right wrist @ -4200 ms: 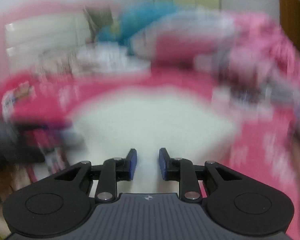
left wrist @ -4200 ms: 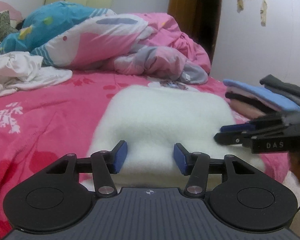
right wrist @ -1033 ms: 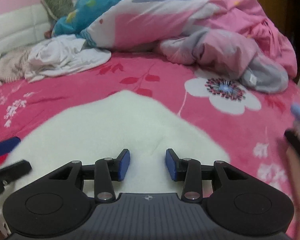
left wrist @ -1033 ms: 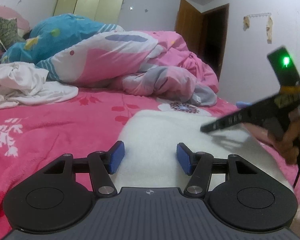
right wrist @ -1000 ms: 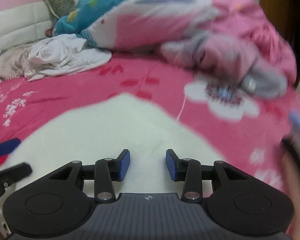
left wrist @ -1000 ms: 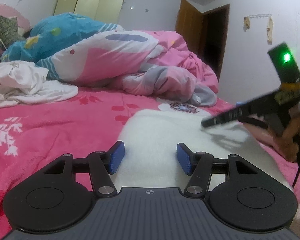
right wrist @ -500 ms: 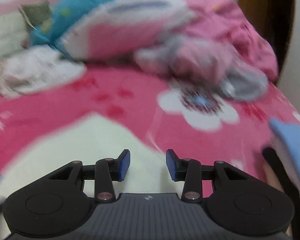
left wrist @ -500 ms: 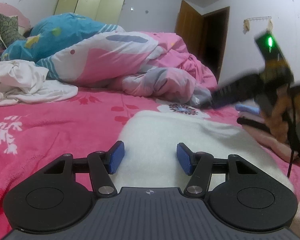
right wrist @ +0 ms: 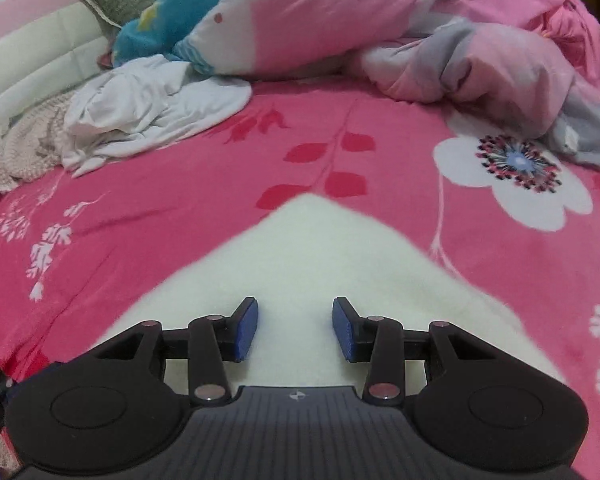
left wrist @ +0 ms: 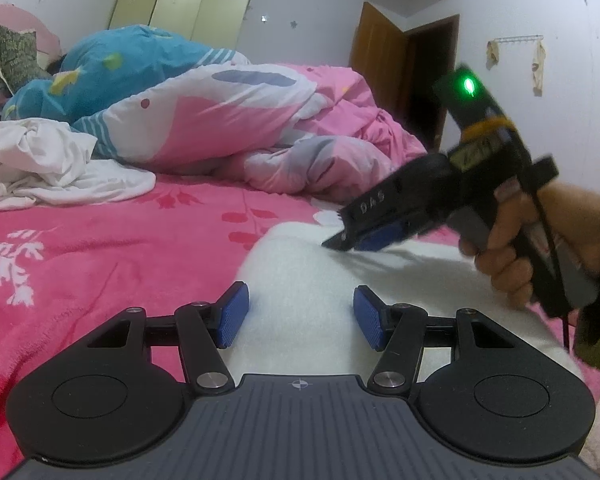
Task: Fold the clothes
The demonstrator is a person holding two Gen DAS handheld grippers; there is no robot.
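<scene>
On the bed (left wrist: 100, 248) we count one cream fleece garment (left wrist: 308, 280), one crumpled white garment (left wrist: 40, 160) and, in the right wrist view, one beige knitted piece (right wrist: 28, 140). We see two bunched quilts, one pink and white (left wrist: 220, 112) and one blue (left wrist: 120, 68), plus one green cushion (left wrist: 16, 56). Two claws are in view, the left claw (left wrist: 300, 314) and the right claw (right wrist: 295, 328), and one hand (left wrist: 540, 240).

A home bedroom: bed (left wrist: 100, 240), rumpled duvet (left wrist: 204, 116), wardrobe (left wrist: 180, 12)
</scene>
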